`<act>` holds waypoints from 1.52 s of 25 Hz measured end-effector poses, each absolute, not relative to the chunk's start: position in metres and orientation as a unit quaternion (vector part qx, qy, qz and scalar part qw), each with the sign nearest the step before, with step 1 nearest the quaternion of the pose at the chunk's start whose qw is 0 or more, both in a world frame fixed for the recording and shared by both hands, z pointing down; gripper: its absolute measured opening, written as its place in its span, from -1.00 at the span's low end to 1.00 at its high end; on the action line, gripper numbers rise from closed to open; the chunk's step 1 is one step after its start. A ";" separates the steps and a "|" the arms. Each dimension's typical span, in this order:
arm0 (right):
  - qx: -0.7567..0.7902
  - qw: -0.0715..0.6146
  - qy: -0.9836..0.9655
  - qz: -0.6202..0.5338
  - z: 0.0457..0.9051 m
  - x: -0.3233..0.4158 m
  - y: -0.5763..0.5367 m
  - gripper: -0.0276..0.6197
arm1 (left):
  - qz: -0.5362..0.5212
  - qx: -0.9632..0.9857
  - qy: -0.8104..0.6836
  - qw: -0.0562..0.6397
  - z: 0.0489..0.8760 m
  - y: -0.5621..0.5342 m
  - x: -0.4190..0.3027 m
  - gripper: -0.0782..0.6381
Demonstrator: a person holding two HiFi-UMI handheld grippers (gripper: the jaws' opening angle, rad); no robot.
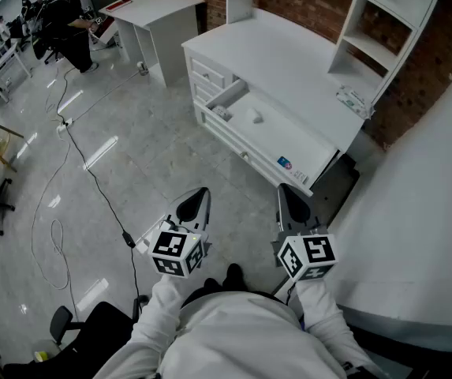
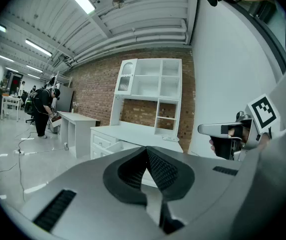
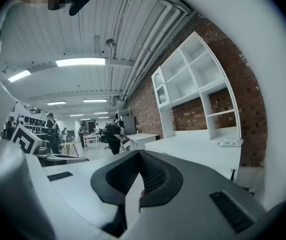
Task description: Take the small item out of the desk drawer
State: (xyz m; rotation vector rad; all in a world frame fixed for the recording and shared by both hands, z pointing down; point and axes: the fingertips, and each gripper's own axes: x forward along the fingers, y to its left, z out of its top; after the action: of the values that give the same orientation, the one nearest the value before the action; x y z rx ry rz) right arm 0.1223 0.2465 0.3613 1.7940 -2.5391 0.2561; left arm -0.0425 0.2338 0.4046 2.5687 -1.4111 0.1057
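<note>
The drawer (image 1: 289, 144) of the white desk is seen pulled out, under the edge of the worktop (image 1: 289, 61). A small item (image 1: 255, 118), pale and rounded, is found lying on the bottom of the drawer, toward its left part. What it is cannot be told at this size. A second small grey thing (image 1: 220, 113) is seen at the left end of the drawer.

The left hand-held gripper (image 1: 198, 192) is held above the grey floor (image 1: 131, 117), in front of the desk and well apart from the drawer. In the left gripper view its jaws are pressed together at the tips (image 2: 146, 150), and nothing is held between them. The right hand-held gripper (image 1: 286, 189) is held beside it, a little nearer to the drawer front. Its jaws are also pressed together (image 3: 139, 154) and are empty.

A black cable (image 1: 91, 172) is laid across the floor. A white shelf unit (image 1: 383, 30) is placed on the worktop against the brick wall.
</note>
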 end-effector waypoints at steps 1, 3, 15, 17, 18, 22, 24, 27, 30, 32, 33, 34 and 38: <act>0.574 0.011 -0.815 0.082 0.361 0.122 0.246 -0.83 | 0.036 0.871 -0.479 0.104 0.405 0.233 -0.042 -0.73; 0.572 0.011 -0.816 0.081 0.361 0.121 0.245 -0.83 | 0.035 0.871 -0.480 0.104 0.405 0.231 -0.042 -0.73; 0.582 -0.008 -0.810 0.068 0.350 0.136 0.241 -0.83 | 0.032 0.869 -0.484 0.098 0.401 0.224 -0.031 -0.73; 0.584 -0.007 -0.810 0.060 0.348 0.139 0.241 -0.83 | 0.033 0.869 -0.485 0.097 0.401 0.222 -0.029 -0.73; 0.587 -0.005 -0.808 0.057 0.347 0.141 0.240 -0.83 | 0.033 0.868 -0.485 0.098 0.402 0.221 -0.028 -0.73; 0.592 0.001 -0.805 0.047 0.345 0.147 0.235 -0.82 | 0.034 0.868 -0.485 0.100 0.402 0.214 -0.023 -0.73; 0.590 0.000 -0.806 0.043 0.342 0.147 0.230 -0.82 | 0.033 0.869 -0.484 0.100 0.402 0.208 -0.021 -0.73; 0.589 -0.002 -0.807 0.042 0.342 0.147 0.220 -0.78 | 0.033 0.870 -0.481 0.102 0.404 0.198 -0.019 -0.73; 0.586 -0.004 -0.809 0.044 0.342 0.147 0.210 -0.64 | 0.035 0.872 -0.477 0.104 0.407 0.186 -0.017 -0.73; 0.584 -0.001 -0.811 0.045 0.344 0.146 0.202 -0.61 | 0.035 0.873 -0.475 0.106 0.410 0.177 -0.016 -0.73; 0.583 0.001 -0.811 0.046 0.345 0.146 0.197 -0.59 | 0.036 0.874 -0.473 0.107 0.411 0.172 -0.016 -0.73; 0.583 0.005 -0.811 0.047 0.346 0.145 0.192 -0.57 | 0.036 0.874 -0.472 0.108 0.412 0.166 -0.016 -0.73; 0.580 0.022 -0.813 0.045 0.349 0.142 0.165 -0.54 | 0.034 0.876 -0.468 0.112 0.414 0.136 -0.015 -0.73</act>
State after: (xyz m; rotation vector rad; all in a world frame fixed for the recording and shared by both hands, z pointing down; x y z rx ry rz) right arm 0.1419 0.1648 0.3492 1.7959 -2.5190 0.1389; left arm -0.0147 0.1357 0.4143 2.5716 -1.3739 0.1002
